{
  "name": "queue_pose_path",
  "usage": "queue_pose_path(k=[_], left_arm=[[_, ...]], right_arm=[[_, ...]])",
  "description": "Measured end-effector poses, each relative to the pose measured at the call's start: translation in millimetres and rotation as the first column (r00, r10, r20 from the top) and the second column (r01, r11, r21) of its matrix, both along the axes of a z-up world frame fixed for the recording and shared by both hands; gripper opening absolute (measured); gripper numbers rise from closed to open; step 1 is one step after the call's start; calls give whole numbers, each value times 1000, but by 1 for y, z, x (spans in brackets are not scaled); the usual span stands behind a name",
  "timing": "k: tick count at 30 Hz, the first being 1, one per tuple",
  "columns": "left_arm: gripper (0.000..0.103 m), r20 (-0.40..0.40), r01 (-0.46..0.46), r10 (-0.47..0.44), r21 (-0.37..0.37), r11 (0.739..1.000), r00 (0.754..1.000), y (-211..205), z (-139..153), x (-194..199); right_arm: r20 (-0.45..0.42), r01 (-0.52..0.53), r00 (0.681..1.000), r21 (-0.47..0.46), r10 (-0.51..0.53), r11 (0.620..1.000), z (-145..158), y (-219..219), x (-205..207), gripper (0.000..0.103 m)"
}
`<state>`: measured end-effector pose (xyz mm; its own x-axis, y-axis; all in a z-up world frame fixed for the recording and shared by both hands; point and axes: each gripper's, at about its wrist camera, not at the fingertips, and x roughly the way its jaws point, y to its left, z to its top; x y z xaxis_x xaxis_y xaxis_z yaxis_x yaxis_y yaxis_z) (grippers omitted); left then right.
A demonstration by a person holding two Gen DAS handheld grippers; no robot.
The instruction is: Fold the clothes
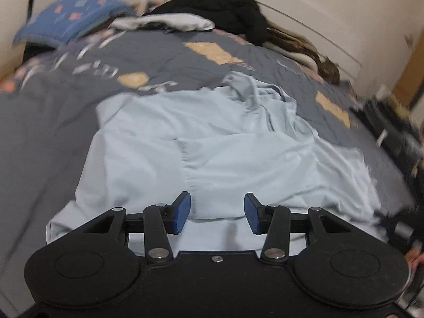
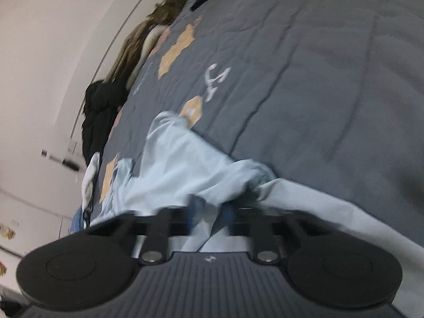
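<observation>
A wide bed covered by a dark grey quilted bedspread [image 1: 53, 132] with tan patches and pale lettering filled both views. Along its far edge by the wall lay a heap of black clothing [image 1: 225, 10], a brown garment [image 1: 304, 53], a white cloth [image 1: 169, 22] and a blue patterned pillow [image 1: 71, 18].

The task's thing, a large pale blue cotton garment [image 1: 238, 159], lay spread on the bedspread near the camera. Its near part was fairly flat, with a stitched seam running toward the left gripper, while its far end was bunched and rumpled, and one side trailed off unevenly. No neat rectangle showed, so the fold looked unfinished; whether the flat layer was one fold laid over or just the cloth smoothed out, the pictures did not settle. The bunched end and the loose side were left to bring in.

The left gripper [image 1: 217, 212] hovered just over the near edge of the garment, its blue-padded fingers [image 1: 182, 212] well apart and holding nothing.

The right gripper [image 2: 208, 214] was blurred by motion; a ridge of pale blue cloth rose between its fingers, which appeared drawn in on that cloth, lifting that part off the bed.
</observation>
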<state>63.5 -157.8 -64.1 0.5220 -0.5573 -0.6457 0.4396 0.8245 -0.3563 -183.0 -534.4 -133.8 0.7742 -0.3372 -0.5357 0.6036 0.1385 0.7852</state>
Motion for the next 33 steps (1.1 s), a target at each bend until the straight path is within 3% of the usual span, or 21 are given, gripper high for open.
queue_pose_path(k=[7,12,16,18,20,22,27,33], left_arm=[[45,66,-78,72,94,993,995,22,7,16],[45,41,-54,50,98,994,998,22,4,23],[45,57,3,-12,147,989,998,11,-5,23],[40,30,5,-8,121,993,1000,14,-9,27],[6,-1,3,-3,80,997,1000,18,-13,31],[1,-33,1,0,40,999,999,23,-16,35],[1,6,-87,87,4,996,996,43,0,44],[4,30,-98,96,66,993,995,44,12,46]], right_arm=[[45,136,990,-64,-133,989,15,-12,-25,2],[26,115,993,-19,-115,993,8,-18,-23,3],[9,86,996,-35,-86,996,7,-16,-16,3],[5,83,997,-45,-82,996,8,-15,-16,3],[1,88,996,-52,-88,995,9,-15,-17,2],[-3,95,995,-59,-96,994,9,-14,-18,2],[-4,111,994,-84,-112,990,10,-14,-22,2],[-50,87,994,-117,-93,989,11,-12,-18,2]])
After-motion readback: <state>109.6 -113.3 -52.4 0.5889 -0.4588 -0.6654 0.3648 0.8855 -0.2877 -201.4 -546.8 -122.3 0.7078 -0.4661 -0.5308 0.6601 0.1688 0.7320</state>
